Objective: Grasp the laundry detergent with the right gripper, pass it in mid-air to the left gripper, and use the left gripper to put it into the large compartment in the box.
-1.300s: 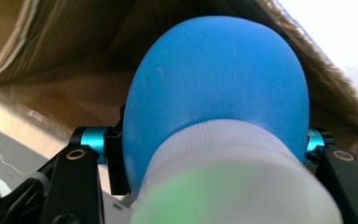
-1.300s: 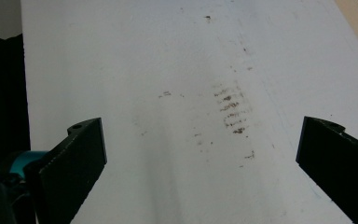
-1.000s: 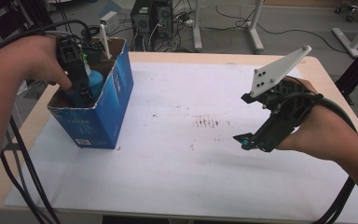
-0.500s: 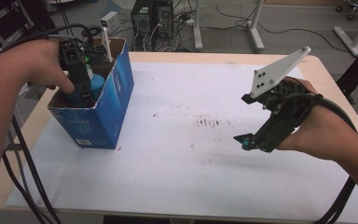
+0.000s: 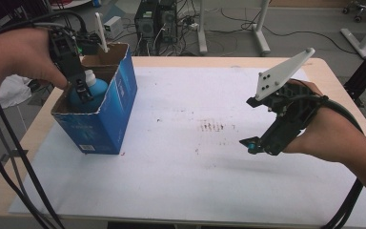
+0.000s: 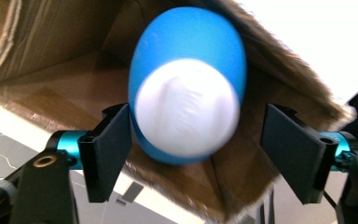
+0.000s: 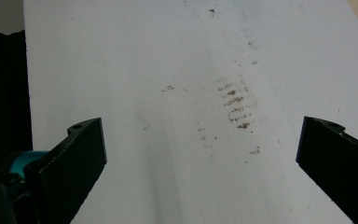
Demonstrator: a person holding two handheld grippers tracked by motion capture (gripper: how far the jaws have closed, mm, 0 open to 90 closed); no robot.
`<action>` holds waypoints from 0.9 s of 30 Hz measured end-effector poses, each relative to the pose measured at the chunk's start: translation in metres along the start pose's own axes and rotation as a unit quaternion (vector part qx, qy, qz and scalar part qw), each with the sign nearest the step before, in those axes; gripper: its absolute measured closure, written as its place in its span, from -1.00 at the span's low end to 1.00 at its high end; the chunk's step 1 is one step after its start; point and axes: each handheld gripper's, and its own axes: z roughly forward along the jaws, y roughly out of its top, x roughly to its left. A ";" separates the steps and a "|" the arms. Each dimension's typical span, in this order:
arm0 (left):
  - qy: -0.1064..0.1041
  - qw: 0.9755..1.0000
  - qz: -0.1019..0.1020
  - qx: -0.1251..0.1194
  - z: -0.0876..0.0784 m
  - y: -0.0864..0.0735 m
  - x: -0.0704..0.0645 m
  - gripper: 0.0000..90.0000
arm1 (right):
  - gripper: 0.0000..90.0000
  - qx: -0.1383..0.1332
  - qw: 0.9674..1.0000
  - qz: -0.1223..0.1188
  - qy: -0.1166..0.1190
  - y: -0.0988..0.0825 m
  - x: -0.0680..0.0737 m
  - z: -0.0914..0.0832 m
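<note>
Left gripper view: left gripper (image 6: 196,149) jaws just opening, pads clear of the blue bottle (image 6: 189,88) (white cap up) inside the blue carton (image 5: 102,112). Lift straight out. Right gripper (image 7: 200,163) gapes wide, empty.

Your blue bottle (image 6: 186,84) with the white cap (image 6: 186,109) stands upright inside the open blue cardboard box (image 5: 107,114) at the table's left

Even daylight, soft shadows; bottle (image 6: 186,100) blurred, perhaps motion.
</note>
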 end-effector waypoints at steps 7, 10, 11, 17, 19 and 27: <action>0.006 1.000 0.017 -0.008 -0.018 0.002 -0.012 -0.54 | -0.98 -0.001 1.000 0.000 -0.002 0.000 -0.002 -0.002; 0.008 1.000 0.020 -0.009 -0.027 0.003 -0.015 -0.55 | -0.98 0.000 1.000 0.000 -0.003 0.000 -0.003 -0.005; 0.019 1.000 0.021 -0.010 -0.034 0.003 -0.016 -0.56 | -0.98 0.000 1.000 0.001 -0.004 0.000 -0.004 -0.006; 0.036 0.999 0.034 -0.013 -0.051 0.007 -0.024 -0.69 | -0.98 0.008 1.000 0.001 -0.006 0.000 -0.008 -0.011; 0.038 0.998 0.051 -0.015 -0.057 0.013 -0.034 -0.74 | -0.98 0.012 1.000 -0.001 -0.007 0.000 -0.010 -0.014; 0.031 0.994 0.105 -0.017 -0.062 0.032 -0.060 -0.82 | -0.98 0.037 0.999 -0.011 -0.004 0.004 -0.016 -0.025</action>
